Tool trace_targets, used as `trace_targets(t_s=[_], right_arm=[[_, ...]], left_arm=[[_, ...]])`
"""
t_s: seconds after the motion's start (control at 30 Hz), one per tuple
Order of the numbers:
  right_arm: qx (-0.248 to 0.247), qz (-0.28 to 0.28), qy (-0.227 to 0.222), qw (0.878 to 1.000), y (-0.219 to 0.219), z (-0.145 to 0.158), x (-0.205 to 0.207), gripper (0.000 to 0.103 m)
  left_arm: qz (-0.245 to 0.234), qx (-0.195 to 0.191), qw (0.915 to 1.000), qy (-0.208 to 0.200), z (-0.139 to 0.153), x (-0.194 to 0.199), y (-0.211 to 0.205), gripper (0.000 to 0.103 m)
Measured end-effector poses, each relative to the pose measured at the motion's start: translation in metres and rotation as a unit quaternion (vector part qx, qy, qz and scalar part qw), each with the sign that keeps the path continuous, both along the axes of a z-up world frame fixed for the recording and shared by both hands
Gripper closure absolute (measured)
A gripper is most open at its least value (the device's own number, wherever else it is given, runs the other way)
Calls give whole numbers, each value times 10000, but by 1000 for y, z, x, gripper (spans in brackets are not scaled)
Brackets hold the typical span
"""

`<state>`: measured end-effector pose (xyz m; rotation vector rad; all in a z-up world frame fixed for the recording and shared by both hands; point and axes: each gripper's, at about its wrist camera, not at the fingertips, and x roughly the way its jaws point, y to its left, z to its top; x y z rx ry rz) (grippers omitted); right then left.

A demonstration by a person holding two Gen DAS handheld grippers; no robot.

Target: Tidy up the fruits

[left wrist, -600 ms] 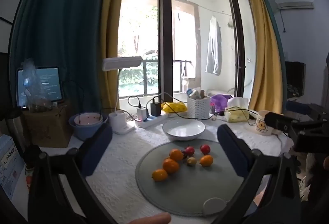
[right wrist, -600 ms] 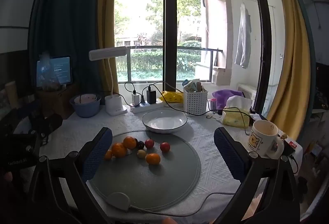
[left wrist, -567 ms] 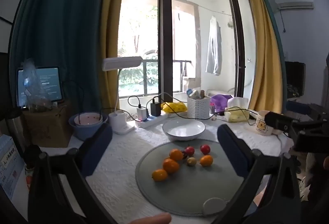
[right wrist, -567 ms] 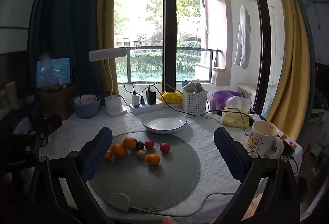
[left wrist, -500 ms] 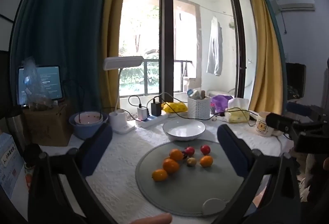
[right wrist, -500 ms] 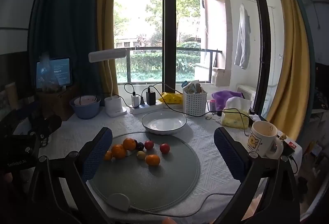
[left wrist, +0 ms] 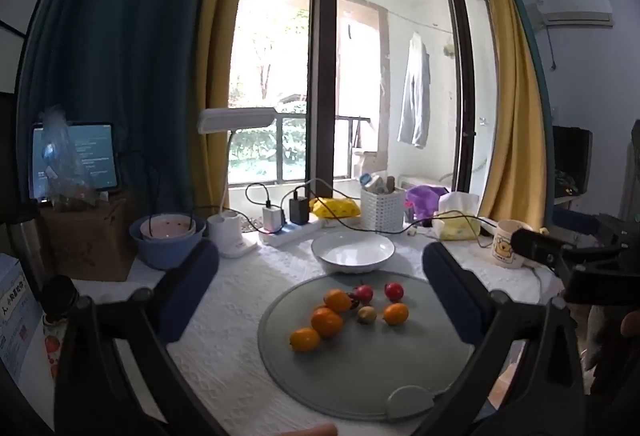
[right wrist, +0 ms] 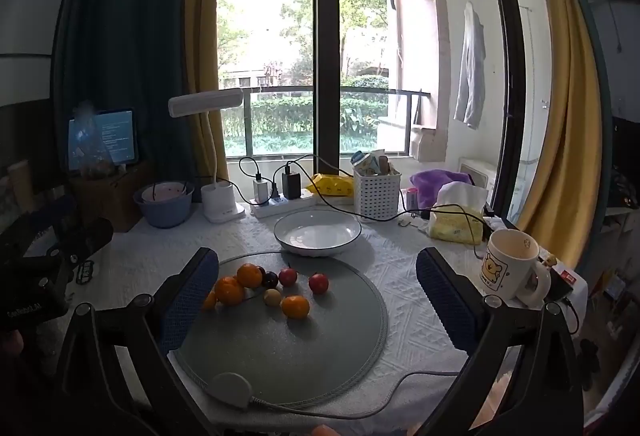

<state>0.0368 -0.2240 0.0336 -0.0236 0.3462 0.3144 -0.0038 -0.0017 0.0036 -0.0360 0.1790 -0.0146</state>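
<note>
Nearest the cameras, the left gripper and right gripper both hover with jaws wide and empty above a round grey-green mat. Small oranges and red fruits cluster on the mat's far left part. Just beyond stands an empty white shallow bowl.

Materials and finishes on the table, as I see them from both wrist cameras.
I note a glossy white ceramic bowl, a matt grey round mat, a white textured cloth tablecloth, a glazed mug, a perforated plastic basket and smooth-skinned fruits.
</note>
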Motion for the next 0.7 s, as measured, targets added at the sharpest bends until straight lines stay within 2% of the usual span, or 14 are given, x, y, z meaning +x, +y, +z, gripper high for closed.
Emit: trace_targets(t_s=[0.7], right_arm=[[37, 44, -22, 10000, 2, 0, 1, 2]], left_arm=[[-27, -34, 9999, 100, -3, -1, 1, 0]])
